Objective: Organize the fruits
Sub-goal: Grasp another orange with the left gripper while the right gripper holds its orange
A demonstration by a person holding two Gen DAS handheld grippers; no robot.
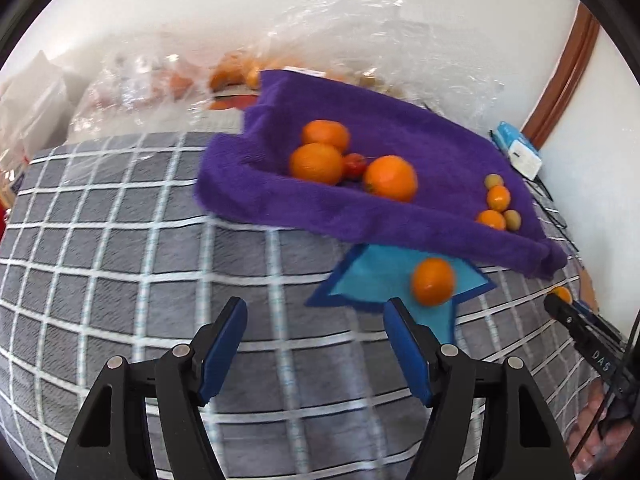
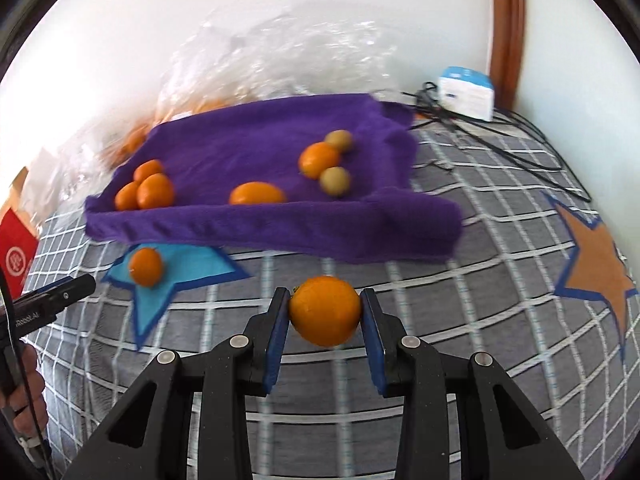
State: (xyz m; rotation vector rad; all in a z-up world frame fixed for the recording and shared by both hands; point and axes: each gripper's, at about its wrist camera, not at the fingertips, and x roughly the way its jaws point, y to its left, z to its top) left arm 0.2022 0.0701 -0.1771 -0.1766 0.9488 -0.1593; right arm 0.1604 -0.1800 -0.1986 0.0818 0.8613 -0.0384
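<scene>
My right gripper is shut on an orange, held above the grey checked cloth in front of the purple towel. In the left wrist view it shows at the far right as the right gripper. On the towel lie several oranges, a small red fruit, small oranges and green fruits. One orange rests on the blue star patch, just beyond my left gripper, which is open and empty. The right wrist view shows the left gripper beside the blue star patch.
An orange star patch lies on the cloth at the right. Clear plastic bags with more fruit stand behind the towel by the wall. A white and blue box with black cables sits at the back right, a red box at the left.
</scene>
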